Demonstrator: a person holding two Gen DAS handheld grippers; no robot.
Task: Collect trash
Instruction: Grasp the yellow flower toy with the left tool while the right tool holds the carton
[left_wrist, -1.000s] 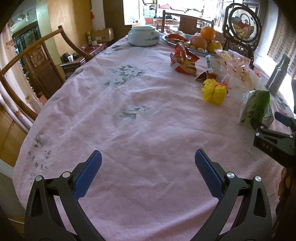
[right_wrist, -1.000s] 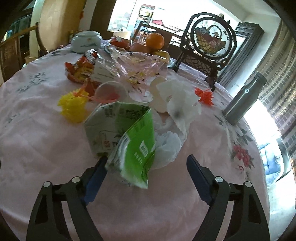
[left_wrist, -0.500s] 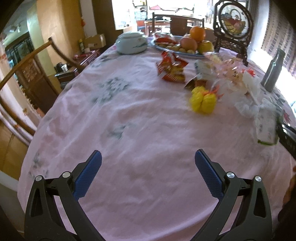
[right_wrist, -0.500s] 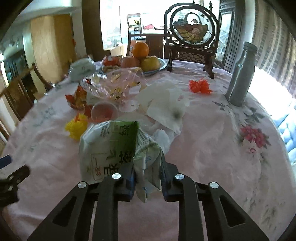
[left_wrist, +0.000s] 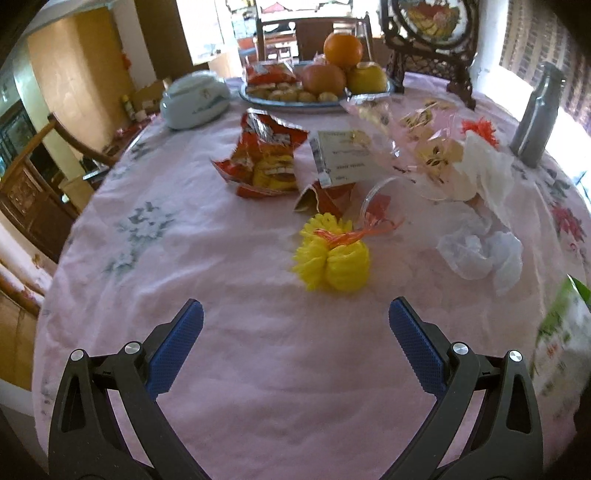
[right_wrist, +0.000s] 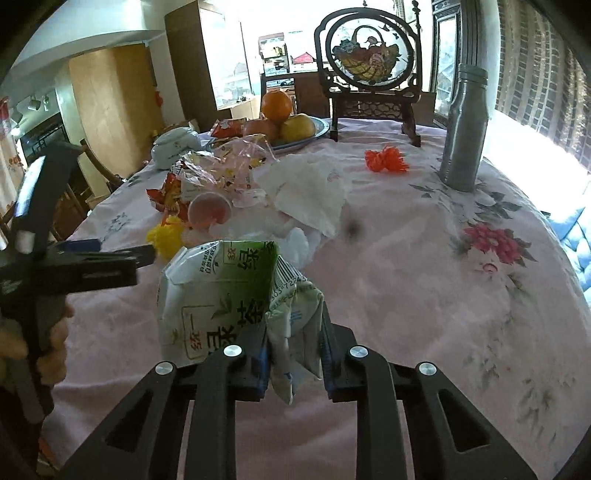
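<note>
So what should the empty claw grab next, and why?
Probably ease the left gripper forward onto the yellow pompom. Its jaws stand open and empty, and the pompom lies just ahead, while the right gripper already clamps the green tea carton.

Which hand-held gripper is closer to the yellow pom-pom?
Left. The left hand-held gripper faces the yellow pom-pom just ahead; the right hand-held gripper, clamping the green packet, sits farther off.

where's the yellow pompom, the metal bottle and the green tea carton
yellow pompom (left_wrist: 334, 254), left wrist view, on its ruffled middle
metal bottle (right_wrist: 466, 133), right wrist view, mid body
green tea carton (right_wrist: 218, 291), right wrist view, printed front face, clamped in the right gripper (right_wrist: 295, 354)
</note>
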